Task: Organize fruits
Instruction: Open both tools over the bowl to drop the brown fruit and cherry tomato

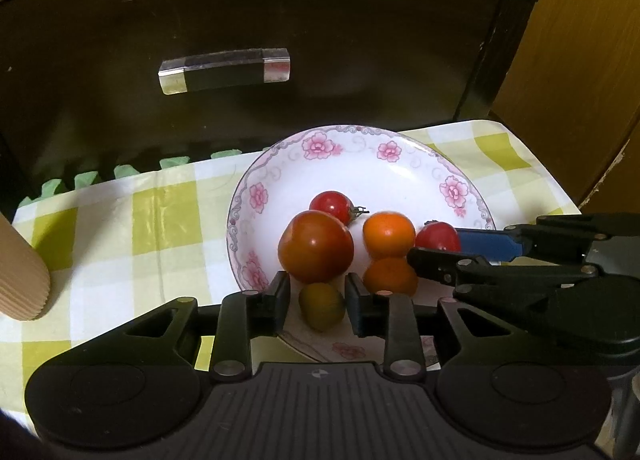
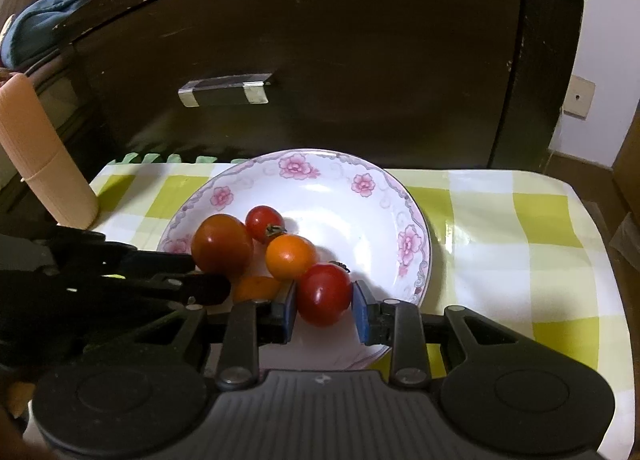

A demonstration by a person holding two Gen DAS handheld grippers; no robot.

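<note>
left gripper [image 1: 317,306]: open, a small green tomato [image 1: 322,306] sits loose between its pads | right gripper [image 2: 324,310]: closed on a red tomato [image 2: 323,294] | plate [image 2: 352,196]: flowered, on the checked tabletop [image 2: 520,220], holds all fruits: big red tomato [image 2: 222,245], two orange ones, small red one farther back | far: dark cabinet [image 2: 320,60]

You have one plate [image 1: 404,164] on the counter [image 1: 132,220], holding six small fruits: one large red-brown tomato [image 1: 316,246], two red cherry tomatoes [image 1: 331,206] [image 1: 437,237], two orange ones [image 1: 389,234] [image 1: 390,276] and one green one [image 1: 322,306]. You also have one ribbed beige cylinder [image 1: 20,276] and two hand-held grippers
</note>
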